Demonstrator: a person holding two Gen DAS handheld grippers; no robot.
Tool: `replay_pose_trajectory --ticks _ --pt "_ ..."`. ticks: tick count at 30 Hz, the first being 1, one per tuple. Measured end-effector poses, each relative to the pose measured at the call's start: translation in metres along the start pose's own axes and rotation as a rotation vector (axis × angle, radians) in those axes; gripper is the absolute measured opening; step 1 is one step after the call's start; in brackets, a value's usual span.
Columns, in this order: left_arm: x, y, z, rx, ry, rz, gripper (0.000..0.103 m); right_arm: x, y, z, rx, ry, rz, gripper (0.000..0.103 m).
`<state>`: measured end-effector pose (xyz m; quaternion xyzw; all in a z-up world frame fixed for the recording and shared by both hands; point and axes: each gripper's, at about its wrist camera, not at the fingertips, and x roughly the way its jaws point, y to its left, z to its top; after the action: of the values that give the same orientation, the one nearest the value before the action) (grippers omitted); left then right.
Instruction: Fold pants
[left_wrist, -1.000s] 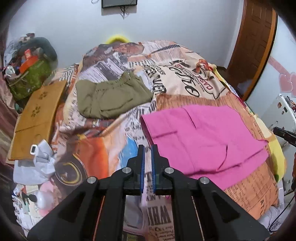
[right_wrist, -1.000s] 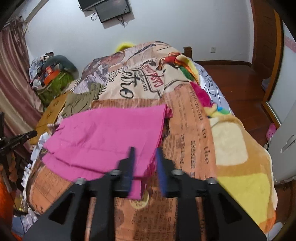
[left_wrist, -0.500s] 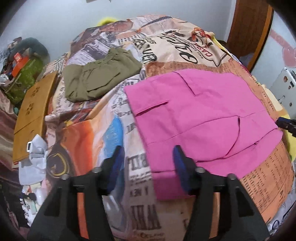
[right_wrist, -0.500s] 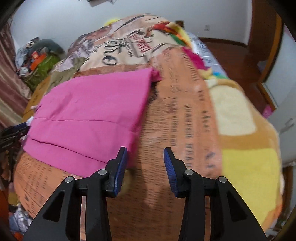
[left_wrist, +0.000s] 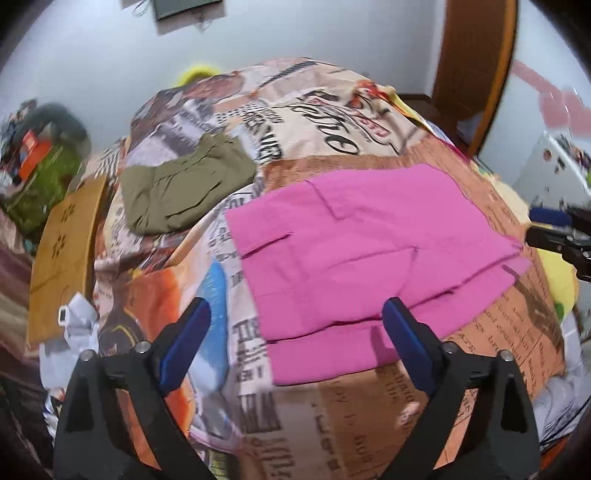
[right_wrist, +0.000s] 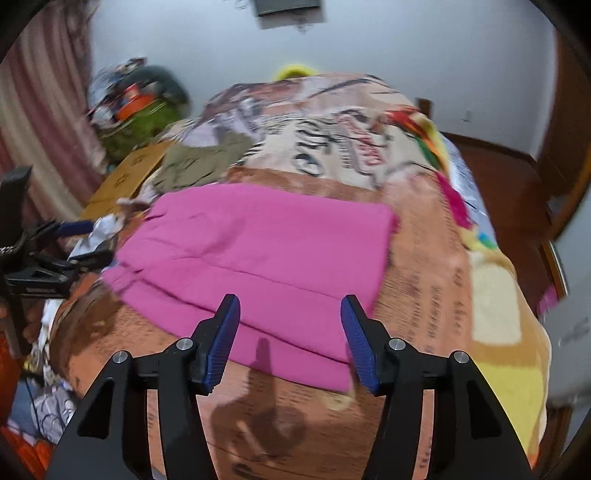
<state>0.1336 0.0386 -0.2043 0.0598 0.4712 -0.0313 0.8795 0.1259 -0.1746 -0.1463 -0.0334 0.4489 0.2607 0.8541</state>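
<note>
Both grippers have spread apart since a second ago, when the left one was pinched nearly shut and the right one stood narrow over the cloth's corner. Now the left gripper (left_wrist: 295, 325) has its jaws wide and opening further, with the near left corner of the pink pants (left_wrist: 365, 251) seen between the blue pads but not pressed by them. The right gripper (right_wrist: 290, 334) is about half spread and also opening, its pads (right_wrist: 221, 339) standing over the near edge of the same pants (right_wrist: 258, 251), nothing clamped. The pants lie folded into a flat, layered rectangle on the printed blanket (left_wrist: 332, 424) that covers the bed, toward the near end, with stepped edges showing along the closest side (a pocket slit shows on the top layer in the left view). Farther back and to the left on the blanket sits a bundle of olive-green clothing (left_wrist: 184, 188), well apart from the pink pants. Beside the bed on the left rests a brown cardboard sheet (left_wrist: 62, 254), and beyond it a heap of bags and clutter (left_wrist: 37, 162) against the white wall. In the left view the right gripper's tip pokes in at the right edge (left_wrist: 554, 229), just past the pants' far corner. Both views are slightly blurred.
</note>
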Motion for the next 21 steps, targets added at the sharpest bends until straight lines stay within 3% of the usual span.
replay_pose_trajectory --ticks 6,13,21 --pt "0.024 -0.028 -0.004 0.096 0.077 0.029 0.096 0.03 0.024 0.001 -0.077 0.071 0.036 0.053" --pt "0.034 -0.036 0.004 0.119 0.075 0.043 0.096 0.052 0.042 -0.002 -0.135 0.142 0.052 0.053" --pt "0.021 -0.034 0.021 0.107 0.046 0.017 0.096 0.066 0.052 0.006 -0.179 0.118 0.05 0.053"
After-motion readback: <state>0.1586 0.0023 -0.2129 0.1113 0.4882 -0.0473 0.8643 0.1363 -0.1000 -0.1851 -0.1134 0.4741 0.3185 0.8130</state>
